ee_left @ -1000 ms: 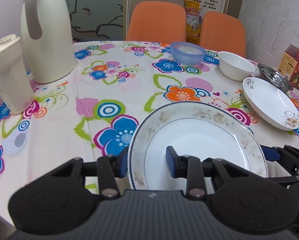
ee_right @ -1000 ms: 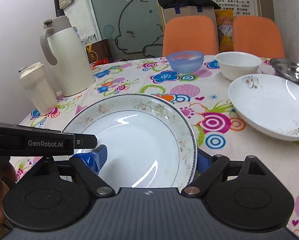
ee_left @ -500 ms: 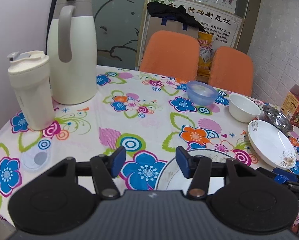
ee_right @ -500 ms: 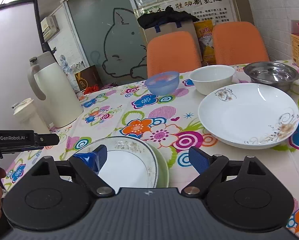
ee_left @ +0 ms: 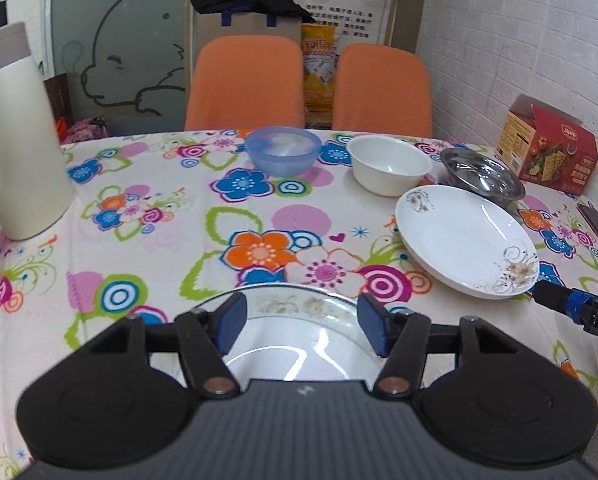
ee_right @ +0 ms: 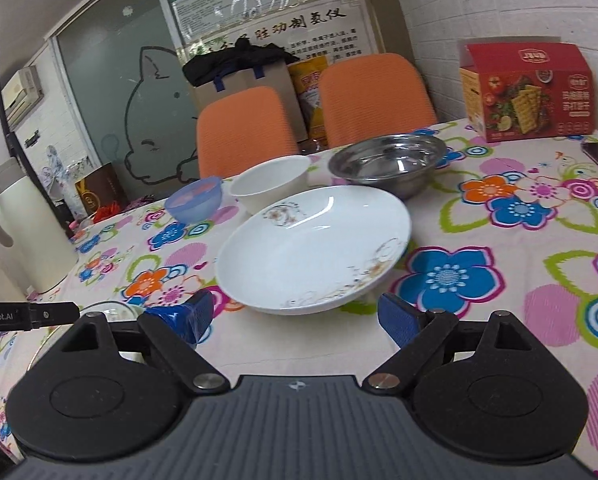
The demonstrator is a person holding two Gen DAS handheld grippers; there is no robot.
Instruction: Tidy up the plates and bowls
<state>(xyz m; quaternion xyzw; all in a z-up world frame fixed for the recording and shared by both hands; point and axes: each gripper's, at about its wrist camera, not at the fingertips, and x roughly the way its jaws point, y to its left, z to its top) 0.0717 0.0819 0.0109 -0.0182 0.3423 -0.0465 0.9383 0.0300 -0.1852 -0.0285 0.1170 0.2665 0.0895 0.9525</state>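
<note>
Left gripper just opened off the gold-rimmed plate, both jaws apart, empty; right gripper should straddle the floral plate's near rim squarely at lower centre.

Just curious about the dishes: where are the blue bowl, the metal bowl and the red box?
blue bowl (ee_left: pixel 283 155), left wrist view, inside.
metal bowl (ee_right: pixel 389 160), right wrist view, inside.
red box (ee_right: pixel 527 96), right wrist view, front face.
</note>
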